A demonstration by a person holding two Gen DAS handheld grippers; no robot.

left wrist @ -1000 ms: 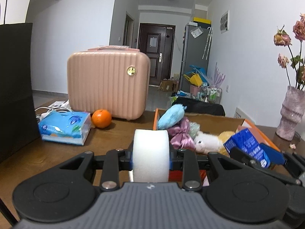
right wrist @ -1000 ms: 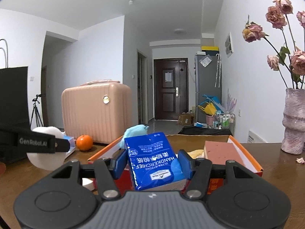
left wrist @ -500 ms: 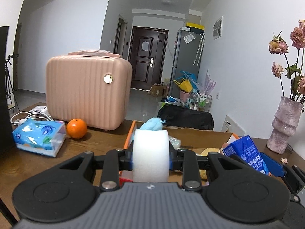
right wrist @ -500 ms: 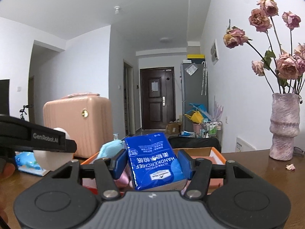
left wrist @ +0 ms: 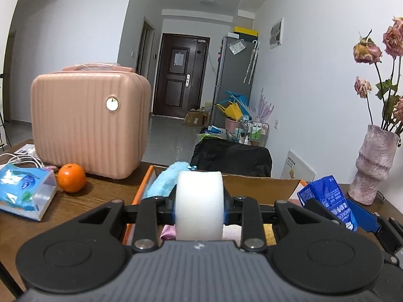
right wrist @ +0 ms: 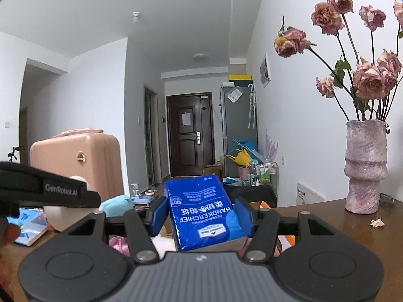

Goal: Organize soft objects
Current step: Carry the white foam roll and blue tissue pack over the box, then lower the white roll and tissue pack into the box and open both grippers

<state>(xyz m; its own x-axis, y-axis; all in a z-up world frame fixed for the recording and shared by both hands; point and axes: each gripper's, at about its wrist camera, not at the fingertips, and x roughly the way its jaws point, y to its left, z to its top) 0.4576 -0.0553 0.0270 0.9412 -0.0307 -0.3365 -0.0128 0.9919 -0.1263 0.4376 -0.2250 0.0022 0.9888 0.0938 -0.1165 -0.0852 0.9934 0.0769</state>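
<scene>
The left tool [left wrist: 199,210] stays clamped on the white sponge roll [left wrist: 199,205], its two fingers pressed against the roll's flat sides. Since a second ago the roll has been carried rightward and is now over the near edge of the orange-rimmed cardboard box [left wrist: 262,188], where before it was over bare counter [left wrist: 100,196] short of the box. The pink suitcase [left wrist: 88,123], the orange [left wrist: 71,178] and the blue tissue pack [left wrist: 24,193] have all slid toward the left of the left wrist view. Inside the box, the light blue plush [left wrist: 163,180] sits just behind the roll, and a bit of pink fabric [left wrist: 168,231] shows beneath the tool.

The right tool [right wrist: 201,214] stays shut on the blue handkerchief packet [right wrist: 204,211], held upright between the blue pads. It has risen: the box, once broad in the right wrist view, now shows only as an orange sliver [right wrist: 267,204] behind the packet, and the vase [right wrist: 365,166] with its dried roses [right wrist: 365,75] looms larger on the right. The left tool now reaches further across that view's left side.
</scene>
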